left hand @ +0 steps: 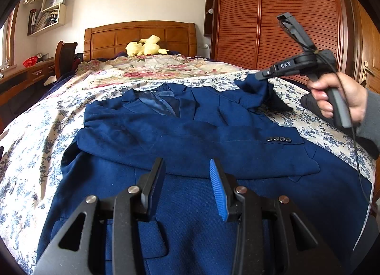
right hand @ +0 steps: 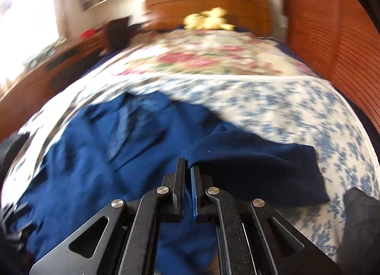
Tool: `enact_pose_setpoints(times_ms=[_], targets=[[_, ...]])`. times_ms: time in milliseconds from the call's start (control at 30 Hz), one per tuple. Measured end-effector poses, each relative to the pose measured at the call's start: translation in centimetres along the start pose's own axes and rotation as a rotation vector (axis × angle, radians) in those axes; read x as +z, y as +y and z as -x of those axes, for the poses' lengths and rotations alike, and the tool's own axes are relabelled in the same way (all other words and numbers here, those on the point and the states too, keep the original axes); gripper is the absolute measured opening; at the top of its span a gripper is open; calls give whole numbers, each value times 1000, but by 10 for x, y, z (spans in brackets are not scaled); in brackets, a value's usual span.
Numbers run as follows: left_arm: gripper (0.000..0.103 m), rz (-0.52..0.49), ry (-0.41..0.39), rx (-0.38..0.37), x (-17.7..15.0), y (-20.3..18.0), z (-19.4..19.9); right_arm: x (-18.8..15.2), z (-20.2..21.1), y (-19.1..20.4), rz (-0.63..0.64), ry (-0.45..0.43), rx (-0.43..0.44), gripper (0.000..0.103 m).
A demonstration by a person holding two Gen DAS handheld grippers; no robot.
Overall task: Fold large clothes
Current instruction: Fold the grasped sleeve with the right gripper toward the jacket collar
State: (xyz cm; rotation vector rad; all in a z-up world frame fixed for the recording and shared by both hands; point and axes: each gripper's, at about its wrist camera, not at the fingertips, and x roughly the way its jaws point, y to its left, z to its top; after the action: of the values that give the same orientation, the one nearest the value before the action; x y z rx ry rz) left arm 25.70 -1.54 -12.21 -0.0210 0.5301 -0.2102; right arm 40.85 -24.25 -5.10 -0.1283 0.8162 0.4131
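Pinched tight on a corner of the blue jacket (left hand: 190, 132), the right gripper (left hand: 261, 76) lifts a peak of cloth at the garment's far right shoulder, above the bedspread (left hand: 42, 146). A hand (left hand: 337, 95) in a grey sleeve grips its handle. In the right wrist view the jaws are pressed together on a dark fold of fabric (right hand: 256, 163), though that picture is blurred, so it is probably the sleeve end rather than surely so. Nearer, the left gripper (left hand: 187, 175) hovers over the jacket's lower front with its jaws partly spread and nothing between them. The jacket lies collar away, one sleeve folded across the chest with its cuff buttons (left hand: 279, 139) showing. A yellow plush toy (left hand: 144, 47) sits by the wooden headboard (left hand: 140, 35).
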Motion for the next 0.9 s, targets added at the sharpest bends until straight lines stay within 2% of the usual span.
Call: enact_pose_setpoints(times_ms=[67,133,300,367,433,500,567,700,900], targets=[[37,-1,0,0,0,0,0,-7,-2,16,29,36,18,1],[37,-1,2,1,0,0,-1,-16,-2,28,60,66,-4,3],[37,1,-3,0,0,0,1,-20,11,13,8,68,-51,7],[37,1,-3,0,0,0,1,-17,23,8,2,40,-78,18],[37,1,-3,0,0,0,1,-13,35,-2,-22,5,-96,45],[37,0,-2,0,0,0,1,-9,42,-15,-45,-23,-139,55],[37,0,0,1,0,0,1,-5,41,-27,-59,-29,-178,57],[37,0,1,0,0,0,1,-8,19,-60,-103,23,-251,58],[37,1,2,-2,0,0,1,-30,-11,-96,-163,93,-303,58]])
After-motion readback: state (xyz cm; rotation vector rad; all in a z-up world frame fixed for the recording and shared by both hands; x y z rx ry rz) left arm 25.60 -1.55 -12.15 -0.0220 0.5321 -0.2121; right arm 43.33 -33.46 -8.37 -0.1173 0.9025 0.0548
